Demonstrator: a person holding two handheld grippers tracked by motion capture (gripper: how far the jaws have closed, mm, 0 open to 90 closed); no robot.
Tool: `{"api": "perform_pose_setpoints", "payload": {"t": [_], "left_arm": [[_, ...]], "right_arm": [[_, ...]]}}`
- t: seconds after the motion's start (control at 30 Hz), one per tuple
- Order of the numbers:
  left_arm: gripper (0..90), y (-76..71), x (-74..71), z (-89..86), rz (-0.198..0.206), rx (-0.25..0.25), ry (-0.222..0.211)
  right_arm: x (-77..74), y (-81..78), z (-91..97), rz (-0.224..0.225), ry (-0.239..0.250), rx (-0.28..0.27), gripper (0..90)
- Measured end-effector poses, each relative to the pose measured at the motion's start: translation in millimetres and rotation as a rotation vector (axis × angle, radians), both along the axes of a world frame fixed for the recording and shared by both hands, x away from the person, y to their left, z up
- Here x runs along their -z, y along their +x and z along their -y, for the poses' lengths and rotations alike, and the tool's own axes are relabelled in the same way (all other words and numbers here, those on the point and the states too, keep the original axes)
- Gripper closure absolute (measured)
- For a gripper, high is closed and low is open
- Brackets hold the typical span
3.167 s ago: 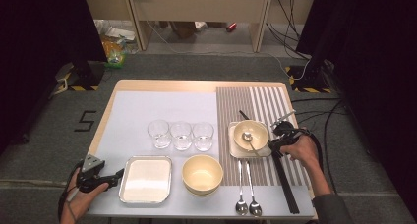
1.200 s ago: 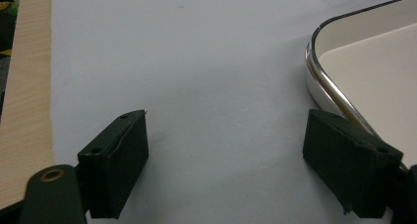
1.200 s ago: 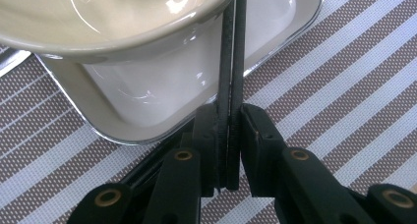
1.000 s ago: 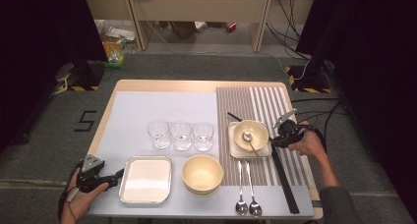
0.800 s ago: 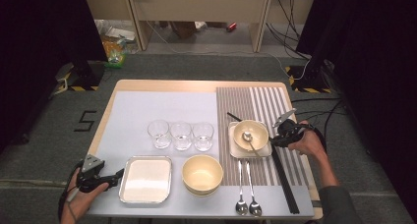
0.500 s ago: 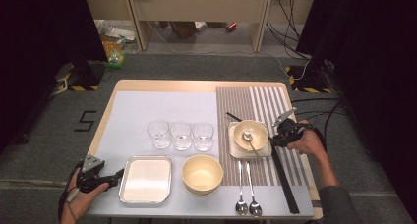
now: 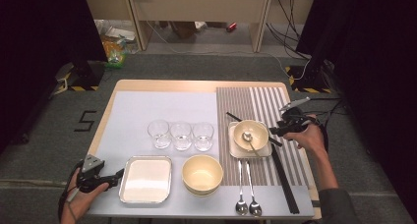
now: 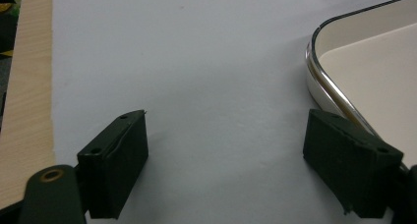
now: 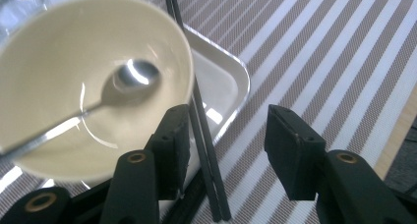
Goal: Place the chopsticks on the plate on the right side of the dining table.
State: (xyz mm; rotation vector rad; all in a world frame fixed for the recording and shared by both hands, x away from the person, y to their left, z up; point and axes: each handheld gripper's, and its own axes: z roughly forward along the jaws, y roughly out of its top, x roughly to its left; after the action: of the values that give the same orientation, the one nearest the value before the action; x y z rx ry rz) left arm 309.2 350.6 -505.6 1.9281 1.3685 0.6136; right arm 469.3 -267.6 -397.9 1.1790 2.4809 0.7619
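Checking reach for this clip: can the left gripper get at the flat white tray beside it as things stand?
Probably yes. The left gripper rests with open jaws right beside the flat white tray, whose rim sits by one jaw, with bare mat between.

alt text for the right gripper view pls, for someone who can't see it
The right hand-held gripper is open over a pair of black chopsticks, which lean across a white tray on a striped mat. Beside them, on the tray, a cream bowl holds a metal spoon.
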Motion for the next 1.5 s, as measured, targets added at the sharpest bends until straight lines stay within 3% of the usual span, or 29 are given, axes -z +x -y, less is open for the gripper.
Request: {"api": "perform_pose_setpoints", "payload": {"t": [0.2, 0.7, 1.1, 1.5], "left_arm": [[16.4, 0.0, 0.1, 0.0, 0.001, 0.000, -0.001], [16.3, 0.1, 0.1, 0.0, 0.000, -0.002, -0.001], [16.4, 0.1, 0.1, -0.1, 0.000, -0.002, -0.003], [16.4, 0.4, 0.2, -0.4, -0.002, -0.002, -0.008]], "right_arm": [[-9.7, 3.4, -20.5, 0.027, 0.054, 0.040, 48.4], [-19.8, 20.1, -76.0, 0.040, 0.052, 0.062, 44.8], [-8.8, 42.2, -117.3, 0.012, 0.039, 0.060, 44.0], [12.2, 62.7, -130.8, -0.039, 0.015, 0.109, 42.9]]}}
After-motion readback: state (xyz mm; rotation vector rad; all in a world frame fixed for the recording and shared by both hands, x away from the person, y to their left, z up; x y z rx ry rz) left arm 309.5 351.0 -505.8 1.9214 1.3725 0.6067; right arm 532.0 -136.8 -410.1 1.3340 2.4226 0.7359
